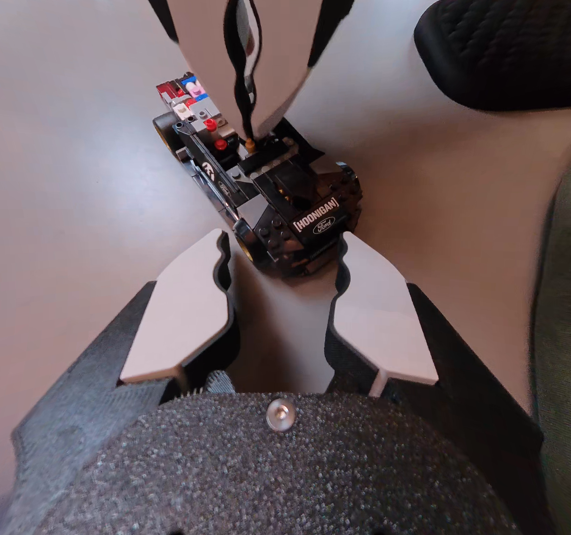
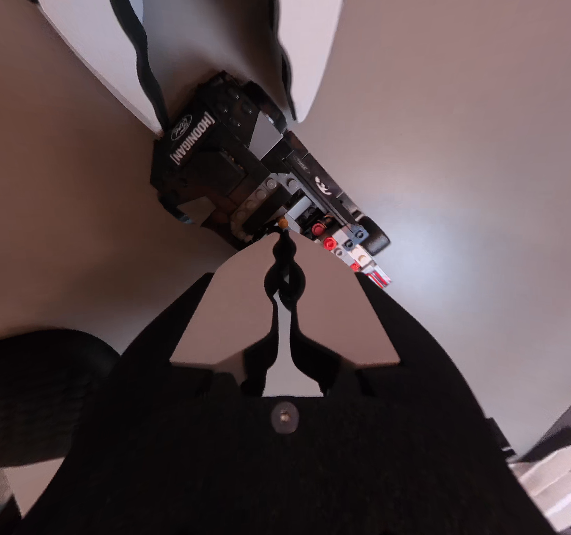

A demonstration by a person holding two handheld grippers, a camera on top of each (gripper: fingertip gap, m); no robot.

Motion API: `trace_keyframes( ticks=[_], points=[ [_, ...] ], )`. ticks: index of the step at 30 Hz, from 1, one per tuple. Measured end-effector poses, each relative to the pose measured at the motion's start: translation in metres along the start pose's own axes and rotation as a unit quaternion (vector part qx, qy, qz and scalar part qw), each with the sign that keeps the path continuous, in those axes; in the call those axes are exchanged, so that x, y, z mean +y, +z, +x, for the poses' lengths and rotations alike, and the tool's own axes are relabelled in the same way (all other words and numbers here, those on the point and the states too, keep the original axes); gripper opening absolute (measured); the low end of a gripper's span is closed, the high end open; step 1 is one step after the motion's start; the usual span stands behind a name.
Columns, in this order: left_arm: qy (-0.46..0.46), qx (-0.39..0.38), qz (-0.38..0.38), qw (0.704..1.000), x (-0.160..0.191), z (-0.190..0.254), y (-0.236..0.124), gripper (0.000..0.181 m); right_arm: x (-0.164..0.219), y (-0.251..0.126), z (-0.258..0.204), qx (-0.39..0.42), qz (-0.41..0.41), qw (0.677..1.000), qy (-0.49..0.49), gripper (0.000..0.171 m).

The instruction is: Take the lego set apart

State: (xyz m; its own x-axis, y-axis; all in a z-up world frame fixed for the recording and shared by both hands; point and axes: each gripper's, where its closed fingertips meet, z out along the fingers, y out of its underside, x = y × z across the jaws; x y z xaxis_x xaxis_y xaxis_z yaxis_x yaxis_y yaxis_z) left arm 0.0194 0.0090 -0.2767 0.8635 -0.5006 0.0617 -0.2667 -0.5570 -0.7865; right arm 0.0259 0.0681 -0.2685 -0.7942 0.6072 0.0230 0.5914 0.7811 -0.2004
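My left wrist camera looks steeply down along its fingers at the hood end of the lego car (image 1: 262, 186), close. My right wrist camera faces it from the opposite, open end, equally near. Both share the car and the white tabletop (image 1: 77, 180).

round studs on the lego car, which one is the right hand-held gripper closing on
The small orange stud mid-car, right at the tips of the shut right hand-held gripper. The two red studs sit off to the side, toward the car's rear, untouched.
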Motion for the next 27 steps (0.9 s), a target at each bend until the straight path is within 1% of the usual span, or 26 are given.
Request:
trace_keyframes(
  ticks=[4,9,12,15,18,20,23,25,27],
  points=[
    [-0.007,0.005,0.01,1.0,-0.002,0.0,-0.002,0.066,0.002,-0.022,0.014,0.038,0.047,0.997,0.041,0.0],
    [-0.025,0.009,0.027,0.999,-0.006,-0.003,-0.005,0.066,0.001,-0.036,0.02,0.056,0.127,0.986,0.094,0.0],
    [-0.033,0.01,0.038,0.999,-0.009,-0.006,-0.007,0.064,-0.002,-0.044,0.022,0.057,0.19,0.97,0.141,0.0],
    [-0.038,0.015,0.048,0.998,-0.011,-0.006,-0.009,0.062,-0.004,-0.051,0.024,0.054,0.261,0.945,0.192,0.0],
    [-0.047,0.017,0.056,0.997,-0.013,-0.009,-0.011,0.061,-0.006,-0.062,0.026,0.046,0.342,0.905,0.25,0.0],
    [-0.045,0.013,0.075,0.996,-0.018,-0.011,-0.016,0.055,-0.01,-0.071,0.025,0.026,0.407,0.867,0.285,0.0],
    [-0.038,0.01,0.12,0.992,-0.033,-0.013,-0.025,0.045,-0.018,-0.086,0.019,-0.027,0.51,0.792,0.335,0.0],
    [-0.03,0.01,0.15,0.988,-0.042,-0.012,-0.031,0.039,-0.02,-0.092,0.02,-0.053,0.562,0.738,0.371,0.0],
    [-0.019,0.002,0.169,0.985,-0.048,-0.012,-0.035,0.035,-0.023,-0.098,0.019,-0.08,0.599,0.693,0.394,0.0]
  ],
)
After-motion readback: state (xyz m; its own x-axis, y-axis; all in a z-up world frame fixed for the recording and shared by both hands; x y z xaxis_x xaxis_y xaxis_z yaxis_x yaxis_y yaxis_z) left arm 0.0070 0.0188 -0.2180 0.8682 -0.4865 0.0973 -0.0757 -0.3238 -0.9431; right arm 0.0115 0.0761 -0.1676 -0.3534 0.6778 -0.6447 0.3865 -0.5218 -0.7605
